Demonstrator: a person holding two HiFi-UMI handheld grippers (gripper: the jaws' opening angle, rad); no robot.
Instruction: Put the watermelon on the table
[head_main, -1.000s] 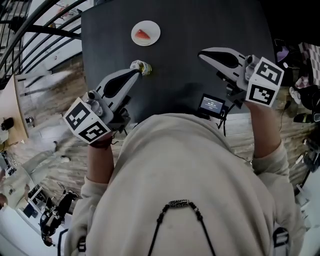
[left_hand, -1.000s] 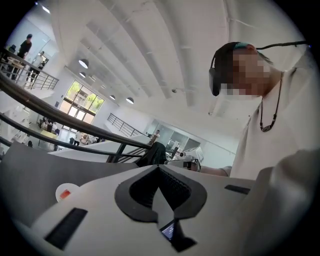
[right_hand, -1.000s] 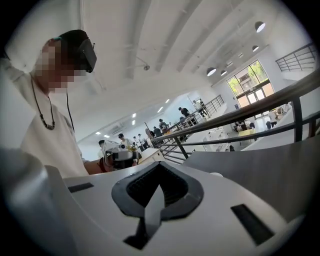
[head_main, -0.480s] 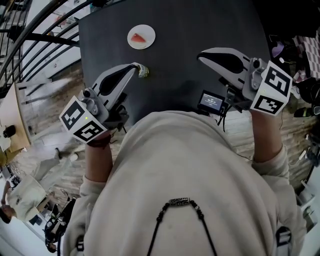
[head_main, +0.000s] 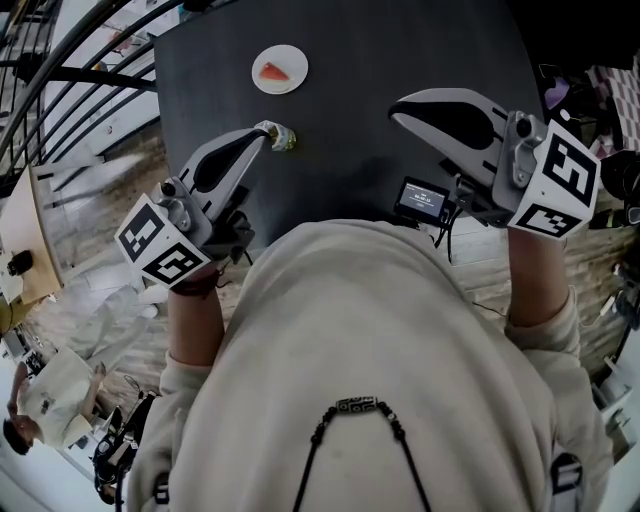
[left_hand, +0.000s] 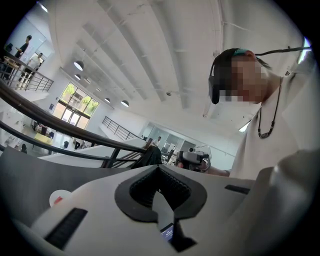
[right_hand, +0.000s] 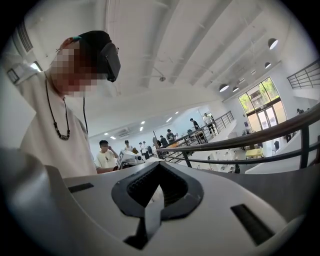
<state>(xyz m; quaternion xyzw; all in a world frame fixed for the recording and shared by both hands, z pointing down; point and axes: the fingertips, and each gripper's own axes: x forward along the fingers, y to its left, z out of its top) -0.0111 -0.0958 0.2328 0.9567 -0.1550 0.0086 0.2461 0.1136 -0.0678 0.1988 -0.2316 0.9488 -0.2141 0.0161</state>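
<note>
Dark table (head_main: 400, 60) fills the ground ahead of both grippers, with railings and an open hall beyond. The watermelon (head_main: 272, 72), a red wedge, lies on a white plate (head_main: 293, 58) that stands on the table, ahead of the left gripper (head_main: 265, 130) and well to the left of the right gripper (head_main: 395, 108).

Both grippers have their jaws pressed together with nothing between them. The right one hangs above the table, clear of it. A small yellowish thing (head_main: 283, 138) sits right at the left gripper's tip, and I can't tell whether the two touch.

The slice on its plate fits two readings: set down as the task wants, or waiting to come off the plate onto the bare top.

- **Closed jaws:** if a gripper goes for the slice with its jaws together, it would likely shove the wedge or skid the light plate away.
- **The slice:** it looks thin and probably slick, so a pinch near its point could make it slip or tip out.
- **The left gripper:** any sweep forward may knock the yellowish thing.
- **The right gripper:** a careless drop could strike the small screen (head_main: 420, 200) just below and behind it, at the table's near edge.
</note>
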